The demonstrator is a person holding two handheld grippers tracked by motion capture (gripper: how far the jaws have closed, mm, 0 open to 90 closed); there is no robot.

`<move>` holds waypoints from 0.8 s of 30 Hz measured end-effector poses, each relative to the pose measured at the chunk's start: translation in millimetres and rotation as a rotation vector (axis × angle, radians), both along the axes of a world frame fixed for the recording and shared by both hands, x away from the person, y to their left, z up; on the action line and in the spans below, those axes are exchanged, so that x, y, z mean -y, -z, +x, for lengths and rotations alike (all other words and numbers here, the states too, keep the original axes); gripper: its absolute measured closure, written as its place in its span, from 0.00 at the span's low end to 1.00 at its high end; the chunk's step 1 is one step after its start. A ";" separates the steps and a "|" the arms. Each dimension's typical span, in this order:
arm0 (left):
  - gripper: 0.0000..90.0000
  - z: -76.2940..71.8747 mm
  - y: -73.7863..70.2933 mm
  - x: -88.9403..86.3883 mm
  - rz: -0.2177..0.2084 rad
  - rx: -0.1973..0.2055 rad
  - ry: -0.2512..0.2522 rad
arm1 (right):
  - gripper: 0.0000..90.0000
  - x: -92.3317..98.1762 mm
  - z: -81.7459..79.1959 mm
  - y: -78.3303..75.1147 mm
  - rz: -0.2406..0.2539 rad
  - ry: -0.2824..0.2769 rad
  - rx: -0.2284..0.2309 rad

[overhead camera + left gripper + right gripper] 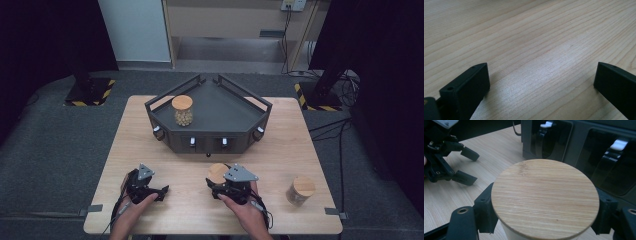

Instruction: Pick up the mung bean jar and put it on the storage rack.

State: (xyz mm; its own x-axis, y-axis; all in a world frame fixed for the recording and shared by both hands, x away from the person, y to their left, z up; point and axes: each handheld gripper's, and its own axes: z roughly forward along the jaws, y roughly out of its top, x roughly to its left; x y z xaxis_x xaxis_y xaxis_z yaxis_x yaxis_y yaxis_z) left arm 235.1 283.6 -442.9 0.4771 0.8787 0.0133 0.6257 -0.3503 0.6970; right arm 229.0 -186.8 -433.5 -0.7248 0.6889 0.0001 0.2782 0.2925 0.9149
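Jar point(545, 200) with a round wooden lid sits between the jaws of my right gripper point(544, 212), near the middle of the table point(165, 150), just in front of the dark tray point(210, 120). The jaws stand on either side of the jar just under the lid, close against it, but I cannot tell whether they are pressing on it. My left gripper point(539, 82) rests to the left with its jaws wide apart over bare wood, holding nothing.

A second jar point(182, 110) stands on the tray's left side, and a third jar point(299, 190) stands near the right edge of the table, well apart from my hands.

My worry is the grip height. If I squeeze only on the lid's rim, the lid could pop off or the jar could tilt and slip as I lift. The tray's front wall is close ahead, so a low carry could knock the jar's base against it. Setting it down too near the jar already on the tray could topple both.
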 end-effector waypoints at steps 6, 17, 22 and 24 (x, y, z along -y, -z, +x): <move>0.00 1.2 -0.1 -1.0 0.000 -0.001 0.008 | 0.28 8.7 -2.7 -11.5 0.015 0.032 -0.007; 0.00 1.0 0.0 -0.8 0.001 0.000 0.008 | 0.28 8.9 -8.6 -29.0 0.007 0.041 0.007; 0.00 0.7 0.0 -0.5 0.001 0.001 0.006 | 0.28 5.2 -7.4 -34.5 0.005 0.050 0.019; 0.00 0.4 0.1 -0.2 0.001 0.001 0.004 | 0.28 3.8 -5.5 -36.5 0.006 0.052 0.020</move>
State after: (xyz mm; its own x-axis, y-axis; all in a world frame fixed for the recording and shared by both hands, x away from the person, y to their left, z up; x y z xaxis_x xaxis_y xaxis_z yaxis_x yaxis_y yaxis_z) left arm 235.5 283.8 -442.9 0.4807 0.8768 0.0148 0.6235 -0.3536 0.6973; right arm 223.5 -190.6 -397.0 -0.6878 0.7258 -0.0098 0.2742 0.2722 0.9224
